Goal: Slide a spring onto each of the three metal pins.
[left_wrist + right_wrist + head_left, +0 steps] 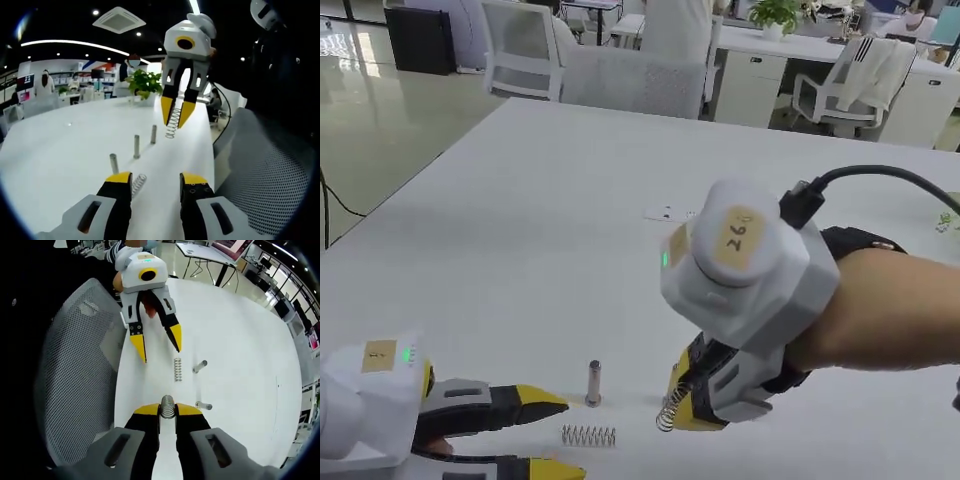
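My right gripper (168, 410) is shut on a small metal spring (168, 406), which hangs from its yellow tips above the white table (520, 230). In the head view this held spring (669, 410) is just right of an upright metal pin (593, 383). A second spring (588, 435) lies flat in front of that pin. My left gripper (552, 435) is open at the bottom left, its jaws either side of the loose spring's left end. The left gripper view shows three upright pins (136, 146) in a row, the loose spring (138, 183), and the right gripper (179, 111) beyond.
A small label (666, 213) lies mid-table. Office chairs (520, 50) and desks (760, 70) stand beyond the far edge. A grey mesh chair (270, 165) is close beside the table's near edge. A black cable (880, 178) runs from the right gripper.
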Tool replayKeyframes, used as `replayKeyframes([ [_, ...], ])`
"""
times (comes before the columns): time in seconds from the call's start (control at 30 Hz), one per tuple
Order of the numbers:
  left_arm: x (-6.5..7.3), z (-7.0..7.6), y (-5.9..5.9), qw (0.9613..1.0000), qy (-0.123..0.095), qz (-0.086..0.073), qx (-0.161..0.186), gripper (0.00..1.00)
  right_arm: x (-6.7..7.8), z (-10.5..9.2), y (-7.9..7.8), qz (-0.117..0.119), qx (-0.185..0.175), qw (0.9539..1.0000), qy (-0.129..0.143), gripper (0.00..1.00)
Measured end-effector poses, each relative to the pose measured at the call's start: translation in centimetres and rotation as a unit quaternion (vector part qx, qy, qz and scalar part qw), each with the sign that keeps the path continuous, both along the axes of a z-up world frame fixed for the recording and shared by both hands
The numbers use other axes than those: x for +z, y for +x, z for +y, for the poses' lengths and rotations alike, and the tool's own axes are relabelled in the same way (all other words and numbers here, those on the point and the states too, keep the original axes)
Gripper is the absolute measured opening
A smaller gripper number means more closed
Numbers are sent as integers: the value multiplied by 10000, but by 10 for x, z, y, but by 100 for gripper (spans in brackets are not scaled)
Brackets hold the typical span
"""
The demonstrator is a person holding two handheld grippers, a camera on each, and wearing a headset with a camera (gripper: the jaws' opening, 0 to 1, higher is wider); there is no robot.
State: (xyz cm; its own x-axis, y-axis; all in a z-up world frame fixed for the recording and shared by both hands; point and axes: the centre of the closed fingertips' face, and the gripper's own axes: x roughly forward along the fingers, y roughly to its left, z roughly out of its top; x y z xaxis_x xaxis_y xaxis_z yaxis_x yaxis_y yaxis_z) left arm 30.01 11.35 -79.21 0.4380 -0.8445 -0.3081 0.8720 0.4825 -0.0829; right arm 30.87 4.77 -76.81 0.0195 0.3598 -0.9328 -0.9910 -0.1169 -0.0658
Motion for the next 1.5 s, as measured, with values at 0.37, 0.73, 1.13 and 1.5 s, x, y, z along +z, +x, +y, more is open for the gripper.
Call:
replayKeyframes([
  [0.37, 1, 9, 6, 9994, -69, 2, 348, 41, 3, -9, 15, -69, -138, 9999, -13, 8],
  [0.73, 3, 11, 9, 9987, -116, -37, 503, 46, 5, -15, 33, -220, -256, 9994, -56, 8],
  [1.13, 1, 9, 10, 9985, -89, -20, 548, 52, -2, -17, 61, -445, -312, 9982, -256, 8],
  [1.5, 0, 9, 10, 9985, -71, -4, 545, 55, -12, -12, 73, -410, -310, 9981, -334, 8],
])
